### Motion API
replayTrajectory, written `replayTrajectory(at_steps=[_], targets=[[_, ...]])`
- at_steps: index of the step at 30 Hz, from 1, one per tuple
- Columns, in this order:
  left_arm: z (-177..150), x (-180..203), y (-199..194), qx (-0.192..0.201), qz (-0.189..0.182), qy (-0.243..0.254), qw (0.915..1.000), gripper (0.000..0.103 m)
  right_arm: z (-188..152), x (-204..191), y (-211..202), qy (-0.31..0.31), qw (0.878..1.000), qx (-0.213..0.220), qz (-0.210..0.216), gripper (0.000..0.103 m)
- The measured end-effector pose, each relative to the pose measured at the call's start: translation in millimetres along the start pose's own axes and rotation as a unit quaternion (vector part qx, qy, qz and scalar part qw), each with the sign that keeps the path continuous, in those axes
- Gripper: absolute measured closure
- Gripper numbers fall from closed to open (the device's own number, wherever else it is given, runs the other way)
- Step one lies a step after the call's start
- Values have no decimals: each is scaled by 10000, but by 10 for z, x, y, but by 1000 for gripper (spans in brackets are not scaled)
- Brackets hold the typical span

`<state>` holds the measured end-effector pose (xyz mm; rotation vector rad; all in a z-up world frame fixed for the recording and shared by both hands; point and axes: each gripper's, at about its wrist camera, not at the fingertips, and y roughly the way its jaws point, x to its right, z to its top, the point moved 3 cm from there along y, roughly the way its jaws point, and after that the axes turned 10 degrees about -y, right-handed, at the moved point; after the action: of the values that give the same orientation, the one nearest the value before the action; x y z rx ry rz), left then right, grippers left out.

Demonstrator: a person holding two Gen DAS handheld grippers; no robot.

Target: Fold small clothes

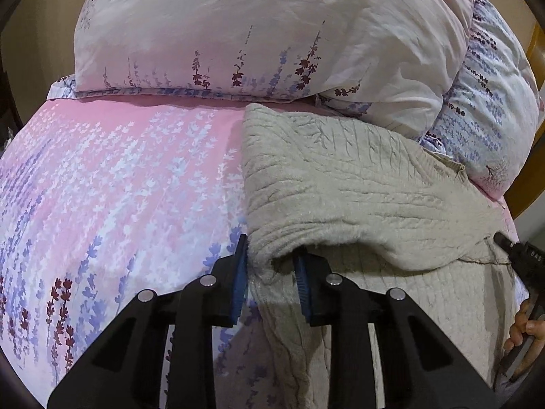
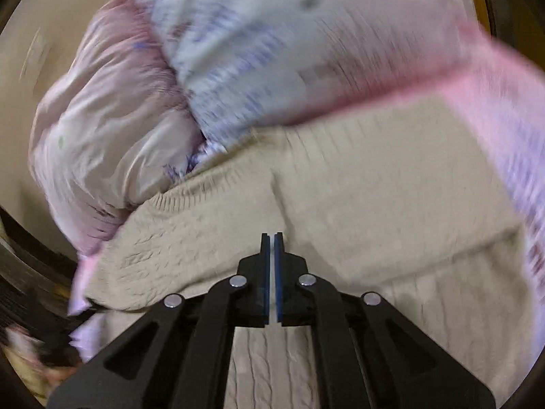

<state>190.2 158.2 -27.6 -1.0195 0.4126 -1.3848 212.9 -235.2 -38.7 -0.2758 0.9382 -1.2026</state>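
So the beige knit sweater (image 1: 340,184) is lying on the pink floral bedsheet (image 1: 119,170), toward the right side, with its far edge up against the pile of pillows (image 1: 255,27). The left gripper (image 1: 269,269) has its blue pads spread apart around the rolled fold edge at the sweater's near-left corner, so it's straddling the fabric, not really pinching it, as far as I can see. That fold runs roughly left to right across the view, and the loose layer sits just past the fingertips, so the left one is clearly the nearer tool for whatever comes next with that edge. The right gripper (image 2: 273,238) is clenched with nothing between its pads, hovering over the middle of the sweater. Its view is really smeared, so the collar and sleeves are hard to make out, and the sweater's near end is cut off by the gripper bodies in both views.
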Motion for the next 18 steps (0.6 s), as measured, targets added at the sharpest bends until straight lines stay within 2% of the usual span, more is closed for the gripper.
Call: replayTrajectory(at_steps=[2,3,5,7,9,12,14,18], targets=[[-4,-2,3,-7,16,22,10000,77,-19,130,28,482,9975,-182,479,74],[4,-6,13,-12,19,32,10000,77,1,199,27,748,9945,-194,711,73],[1,6,18,-24,39,51,10000,77,58,230,-12,751,9954,-127,579,70],[-6,12,20,-27,54,62,10000,77,151,196,-23,542,9974,-30,472,70],[-9,11,16,-25,59,61,10000,77,236,151,47,438,9980,-193,402,71],[-5,8,12,-33,47,38,10000,77,255,118,215,349,9970,-529,451,81],[-6,11,15,-32,45,40,10000,77,228,88,268,194,9972,-653,307,82],[-11,12,15,-24,46,53,10000,77,226,135,315,337,9967,-653,336,83]])
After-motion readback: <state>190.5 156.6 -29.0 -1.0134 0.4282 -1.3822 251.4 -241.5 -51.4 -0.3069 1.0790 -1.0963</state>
